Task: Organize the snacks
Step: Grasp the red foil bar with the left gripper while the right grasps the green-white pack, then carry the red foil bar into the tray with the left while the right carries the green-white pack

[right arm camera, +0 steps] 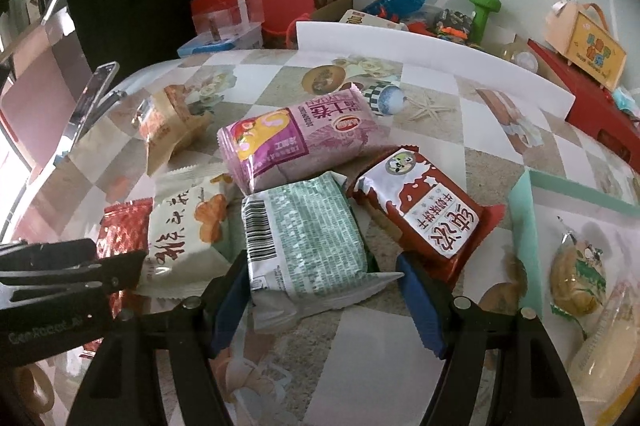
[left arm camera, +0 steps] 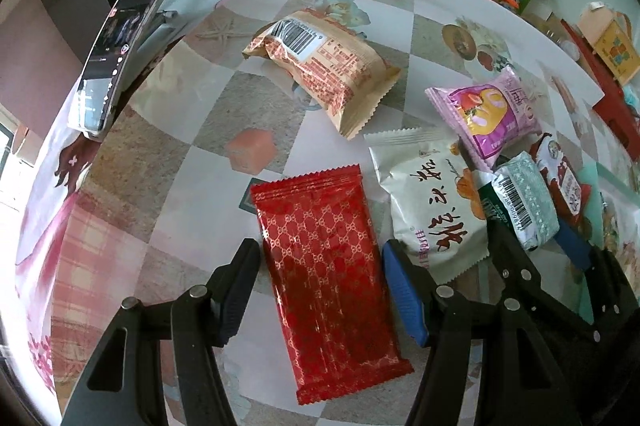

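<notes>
Six snack packets lie on your checked, picture-printed surface. Your left claw points steeply down with the flat red foil packet with gold pattern lying between its fingers; jaws part open, a visible gap each side, pads not pressing it. Your right claw straddles the green-and-white patterned packet with a barcode, jaws part open; left blue pad sits just beside the packet edge, right pad stands clear of it, can't tell any real contact.

Packet layout: white packet with black brush lettering and an orange picture sits just right of the red foil one, edge near the left claw's right finger. Green-and-white packet overlaps its right side. Pink-purple packet with a yellow picture lies behind the green one, touching it. Red-and-white packet with large red characters is right of the green one, tilted, corner close to the right claw's right finger. Tan packet with red print and a barcode label lies apart, toward the far left.

Farther out: dark smartphone on a stand at the left edge, white board standing along the far edge, pale green tray at right with a clear-wrapped round pastry in it.
</notes>
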Motion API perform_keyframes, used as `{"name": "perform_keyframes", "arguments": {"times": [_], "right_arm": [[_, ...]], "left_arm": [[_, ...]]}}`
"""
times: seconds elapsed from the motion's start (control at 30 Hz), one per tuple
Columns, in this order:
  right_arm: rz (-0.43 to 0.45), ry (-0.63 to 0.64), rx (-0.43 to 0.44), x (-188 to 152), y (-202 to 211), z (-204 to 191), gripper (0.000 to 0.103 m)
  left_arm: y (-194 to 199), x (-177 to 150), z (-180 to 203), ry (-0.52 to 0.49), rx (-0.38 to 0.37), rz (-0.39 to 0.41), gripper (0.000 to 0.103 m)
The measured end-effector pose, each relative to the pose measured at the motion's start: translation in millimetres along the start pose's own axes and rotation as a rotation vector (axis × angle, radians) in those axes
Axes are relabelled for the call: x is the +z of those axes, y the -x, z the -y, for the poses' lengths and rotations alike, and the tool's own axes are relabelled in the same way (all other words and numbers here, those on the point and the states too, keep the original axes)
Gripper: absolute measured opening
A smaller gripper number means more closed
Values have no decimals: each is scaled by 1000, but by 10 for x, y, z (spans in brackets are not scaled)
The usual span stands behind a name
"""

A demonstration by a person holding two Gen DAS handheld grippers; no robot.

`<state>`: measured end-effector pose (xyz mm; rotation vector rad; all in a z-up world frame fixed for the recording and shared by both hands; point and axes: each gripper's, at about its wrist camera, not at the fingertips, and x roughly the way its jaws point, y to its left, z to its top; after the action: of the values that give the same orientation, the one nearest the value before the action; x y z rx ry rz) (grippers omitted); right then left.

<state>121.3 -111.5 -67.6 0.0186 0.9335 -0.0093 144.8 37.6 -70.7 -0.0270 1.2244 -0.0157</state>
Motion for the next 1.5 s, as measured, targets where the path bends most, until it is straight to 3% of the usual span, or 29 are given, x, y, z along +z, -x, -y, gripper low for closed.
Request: {"name": "perform_keyframes", "arguments": {"times": [0.3,0.4,1.0,1.5], "right_arm": [[3,-11,8,6,-7,2,75],[4,-12,1,25,-29,-5,74],[20,-41,9,0,61,27,57],[133,-73,14,89,553,159,56]], "left_arm": [[14,47,16,19,13,3,65],[14,55,25,13,17,7,57],[267,95,-149,59,-39,48,52],[619,84,-205,74,-58,150,50]]}}
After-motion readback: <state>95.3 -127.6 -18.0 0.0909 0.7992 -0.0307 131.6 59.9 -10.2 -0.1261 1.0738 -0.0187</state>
